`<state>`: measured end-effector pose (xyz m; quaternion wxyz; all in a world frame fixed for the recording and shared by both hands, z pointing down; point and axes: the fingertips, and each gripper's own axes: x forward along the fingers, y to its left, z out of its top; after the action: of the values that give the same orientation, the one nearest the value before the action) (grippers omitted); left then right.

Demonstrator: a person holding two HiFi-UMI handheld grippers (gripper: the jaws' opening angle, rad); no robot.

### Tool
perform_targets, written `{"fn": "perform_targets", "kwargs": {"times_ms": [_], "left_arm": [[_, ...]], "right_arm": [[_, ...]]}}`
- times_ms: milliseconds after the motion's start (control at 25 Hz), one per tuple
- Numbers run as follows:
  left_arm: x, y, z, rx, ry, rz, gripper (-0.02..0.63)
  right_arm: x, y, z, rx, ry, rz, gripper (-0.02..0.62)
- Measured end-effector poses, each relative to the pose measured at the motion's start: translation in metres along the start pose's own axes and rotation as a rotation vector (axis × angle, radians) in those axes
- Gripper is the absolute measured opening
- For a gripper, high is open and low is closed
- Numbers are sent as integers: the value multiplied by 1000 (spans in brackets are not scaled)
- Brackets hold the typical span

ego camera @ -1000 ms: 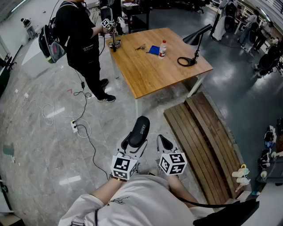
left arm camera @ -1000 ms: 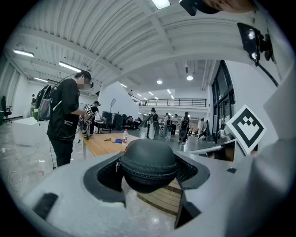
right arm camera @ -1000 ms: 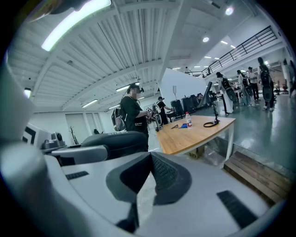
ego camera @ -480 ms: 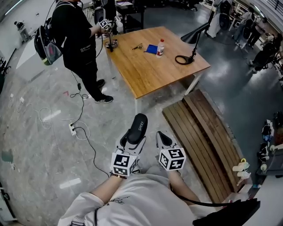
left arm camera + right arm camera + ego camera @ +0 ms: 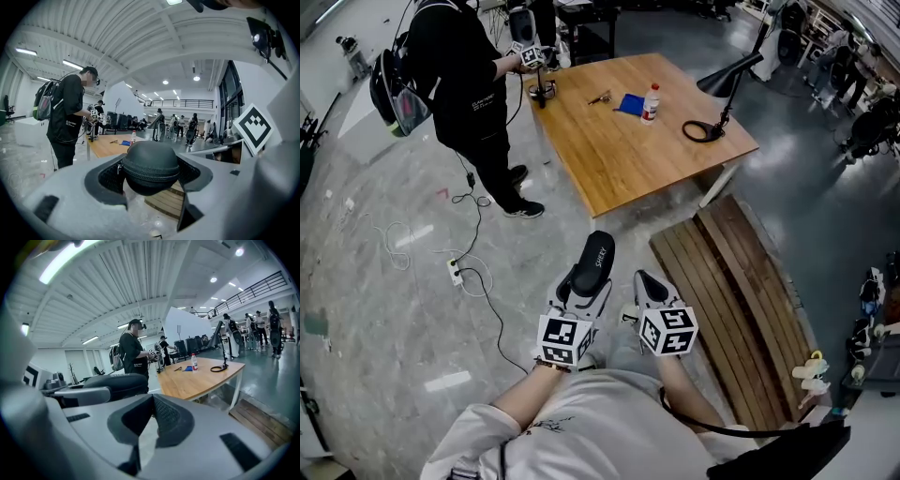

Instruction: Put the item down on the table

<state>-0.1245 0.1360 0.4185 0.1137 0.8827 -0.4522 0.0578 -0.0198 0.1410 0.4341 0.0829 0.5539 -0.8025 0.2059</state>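
A black zippered oval case (image 5: 593, 263) sticks forward out of my left gripper (image 5: 582, 290), which is shut on it above the floor. In the left gripper view the case (image 5: 150, 165) fills the gap between the jaws of the left gripper (image 5: 151, 174). My right gripper (image 5: 648, 285) is beside it, shut with nothing in it; its pads meet at the tip in the right gripper view (image 5: 151, 401). From that side the case (image 5: 115, 382) shows at the left. The wooden table (image 5: 628, 150) stands well ahead of both grippers.
On the table are a bottle (image 5: 651, 101), a blue cloth (image 5: 629, 104) and a black desk lamp (image 5: 724, 92). A person in black with a backpack (image 5: 457, 84) works at its left corner. A slatted wooden platform (image 5: 731, 295) lies to the right. Cables (image 5: 471, 274) trail on the floor.
Both grippers and the case sit slightly higher in the head view; the grip on the case is unchanged. The view has shifted a little.
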Motion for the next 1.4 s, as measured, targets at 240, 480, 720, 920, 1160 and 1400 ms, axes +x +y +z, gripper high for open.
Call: {"fn": "perform_targets", "kwargs": {"times_ms": [240, 480, 720, 920, 1160, 1400], "left_arm": [[73, 16, 8, 5, 7, 51, 322], [162, 12, 35, 5, -9, 56, 322], [213, 8, 49, 1, -20, 91, 322], [229, 17, 56, 21, -14, 120, 322], [246, 34, 61, 4, 1, 103, 322], [259, 44, 67, 14, 4, 67, 322]], "right_arm": [[52, -63, 34, -3, 0, 14, 5], [101, -130, 76, -31, 10, 28, 5], [131, -165, 100, -57, 23, 78, 5], [152, -175, 110, -56, 32, 102, 5], [172, -172, 118, -50, 42, 98, 5], [182, -173, 121, -39, 39, 71, 5]]}}
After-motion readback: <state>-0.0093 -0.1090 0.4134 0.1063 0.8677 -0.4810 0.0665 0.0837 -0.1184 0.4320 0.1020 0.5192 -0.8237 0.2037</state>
